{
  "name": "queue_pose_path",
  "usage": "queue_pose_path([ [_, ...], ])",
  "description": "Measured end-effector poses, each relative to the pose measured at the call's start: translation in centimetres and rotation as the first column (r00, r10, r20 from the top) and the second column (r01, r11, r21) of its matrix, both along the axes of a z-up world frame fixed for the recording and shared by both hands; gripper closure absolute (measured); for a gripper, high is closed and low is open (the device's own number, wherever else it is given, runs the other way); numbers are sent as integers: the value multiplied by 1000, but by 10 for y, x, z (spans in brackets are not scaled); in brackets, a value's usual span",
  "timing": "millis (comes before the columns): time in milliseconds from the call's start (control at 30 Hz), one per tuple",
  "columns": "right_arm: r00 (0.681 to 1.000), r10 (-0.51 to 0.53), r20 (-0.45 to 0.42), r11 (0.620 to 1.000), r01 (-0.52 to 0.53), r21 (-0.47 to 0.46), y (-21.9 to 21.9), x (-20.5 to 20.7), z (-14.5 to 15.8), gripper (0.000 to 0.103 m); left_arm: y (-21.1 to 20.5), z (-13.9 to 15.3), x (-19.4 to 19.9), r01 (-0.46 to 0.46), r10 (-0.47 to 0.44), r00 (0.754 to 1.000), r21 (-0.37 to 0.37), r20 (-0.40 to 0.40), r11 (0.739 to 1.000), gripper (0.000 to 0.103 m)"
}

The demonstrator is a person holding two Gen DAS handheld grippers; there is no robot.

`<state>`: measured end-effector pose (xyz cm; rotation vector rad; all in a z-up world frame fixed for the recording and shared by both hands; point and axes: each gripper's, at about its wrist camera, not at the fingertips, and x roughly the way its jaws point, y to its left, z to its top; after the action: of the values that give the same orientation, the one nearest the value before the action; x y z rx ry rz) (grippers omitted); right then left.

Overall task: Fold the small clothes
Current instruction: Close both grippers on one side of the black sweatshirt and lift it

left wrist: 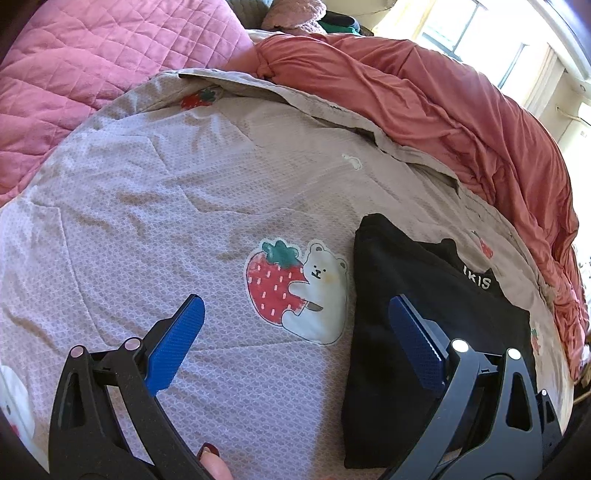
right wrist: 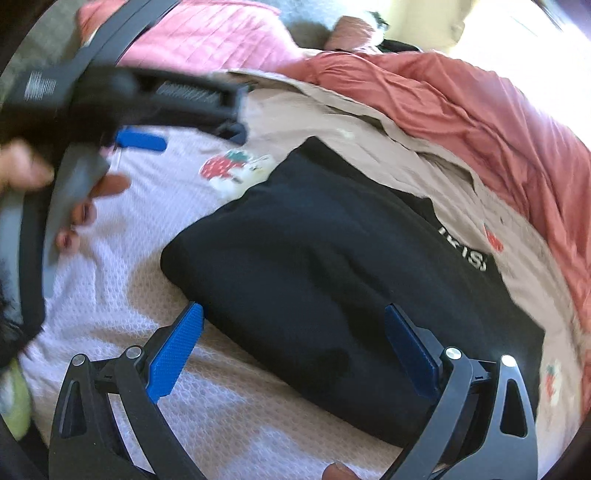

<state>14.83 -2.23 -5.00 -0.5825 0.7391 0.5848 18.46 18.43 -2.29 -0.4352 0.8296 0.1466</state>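
Observation:
A black garment (left wrist: 417, 325) with white lettering lies folded into a compact rectangle on the pale patterned bed sheet (left wrist: 166, 206). It fills the middle of the right wrist view (right wrist: 332, 266). My left gripper (left wrist: 295, 317) is open and empty above the sheet, its right finger over the garment's left edge. My right gripper (right wrist: 293, 325) is open and empty, hovering over the garment's near edge. The left gripper also shows blurred at the upper left of the right wrist view (right wrist: 140, 140).
A strawberry-and-bear print (left wrist: 295, 291) marks the sheet left of the garment. A bunched salmon duvet (left wrist: 461, 122) runs along the far and right side. A pink quilted cover (left wrist: 92, 66) lies at the far left. A window (left wrist: 480, 33) is behind.

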Motion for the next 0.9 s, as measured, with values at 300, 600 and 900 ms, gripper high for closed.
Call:
queue_pose_path([
  [300,997,24,78,995,-16,-94,15,-2,-21,6,0,-8,10,28,-29,999,-32,-16,999,10],
  [600,990,17,142,998,-9,-58,13,1,-16,39,7,-24,23,41,-46,999,-174,-25,984,10],
  [900,998,-22,52,977,11,211,-21,8,14,95,2,-34,35,138,-131,990,-415,46,899,10],
])
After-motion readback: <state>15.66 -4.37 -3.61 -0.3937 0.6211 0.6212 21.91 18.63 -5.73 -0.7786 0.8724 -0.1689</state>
